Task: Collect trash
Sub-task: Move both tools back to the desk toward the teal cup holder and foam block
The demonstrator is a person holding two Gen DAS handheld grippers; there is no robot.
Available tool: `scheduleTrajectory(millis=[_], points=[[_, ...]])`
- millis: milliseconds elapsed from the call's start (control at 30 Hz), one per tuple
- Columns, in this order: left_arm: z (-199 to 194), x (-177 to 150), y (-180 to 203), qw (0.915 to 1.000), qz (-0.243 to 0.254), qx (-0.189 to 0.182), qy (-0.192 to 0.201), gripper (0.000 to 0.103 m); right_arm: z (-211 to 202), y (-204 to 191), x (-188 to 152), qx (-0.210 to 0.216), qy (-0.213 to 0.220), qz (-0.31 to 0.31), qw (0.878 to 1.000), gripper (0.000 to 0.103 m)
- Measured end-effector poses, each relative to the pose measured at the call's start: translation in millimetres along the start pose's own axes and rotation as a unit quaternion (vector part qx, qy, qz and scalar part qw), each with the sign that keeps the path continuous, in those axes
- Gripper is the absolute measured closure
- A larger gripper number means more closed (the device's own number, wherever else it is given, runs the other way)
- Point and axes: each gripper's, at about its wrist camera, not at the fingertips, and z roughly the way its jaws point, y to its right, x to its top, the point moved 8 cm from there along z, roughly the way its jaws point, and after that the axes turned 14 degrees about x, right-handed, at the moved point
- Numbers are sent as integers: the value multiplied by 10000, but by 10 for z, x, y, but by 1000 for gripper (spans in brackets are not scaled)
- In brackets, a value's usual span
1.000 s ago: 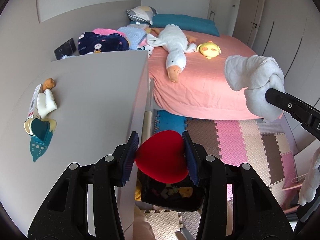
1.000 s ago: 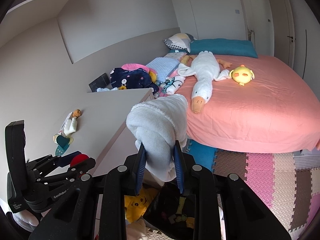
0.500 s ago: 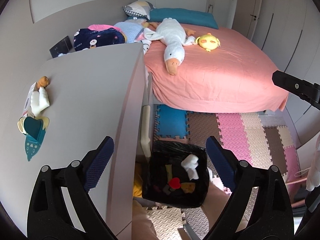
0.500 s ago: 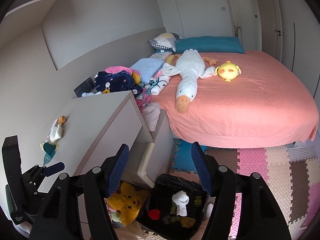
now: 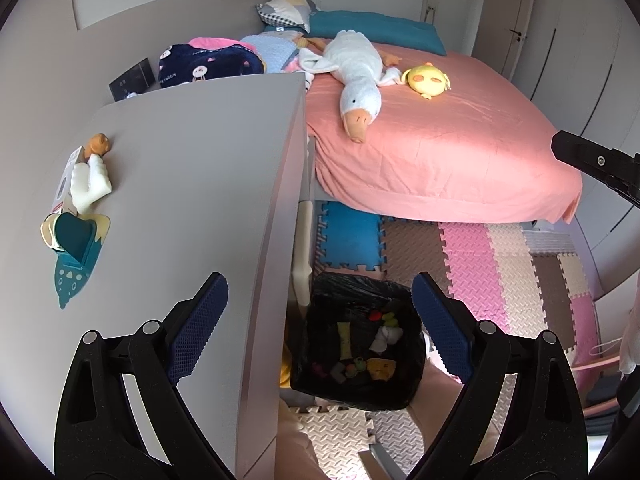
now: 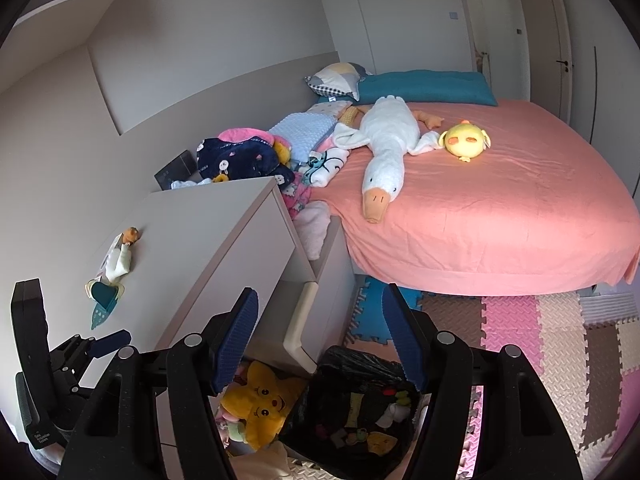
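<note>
Both grippers, left (image 5: 320, 320) & right (image 6: 320, 340), spread wide & empty above bin (image 5: 320, 292); go next for scraps (image 5: 76, 216) at frame left on dresser (image 5: 192, 184), approach low.

The left gripper (image 5: 320, 320) and the right gripper (image 6: 320, 336) both filled the lower frame, fingers spread wide apart with nothing held between them.

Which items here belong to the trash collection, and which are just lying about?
Job:
- black-lined trash bin, holding a white sock
- items on the dresser top
- left gripper, right gripper, both open

Lying about:
- goose plush
- yellow chick plush
- star plush
</note>
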Motion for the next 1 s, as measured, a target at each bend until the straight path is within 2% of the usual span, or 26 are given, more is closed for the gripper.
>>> scheduleTrajectory(millis=[1000], points=[[143, -155, -1249, 9946, -797, 656, -145, 13, 881, -979, -112, 689, -633, -398, 9948, 38]])
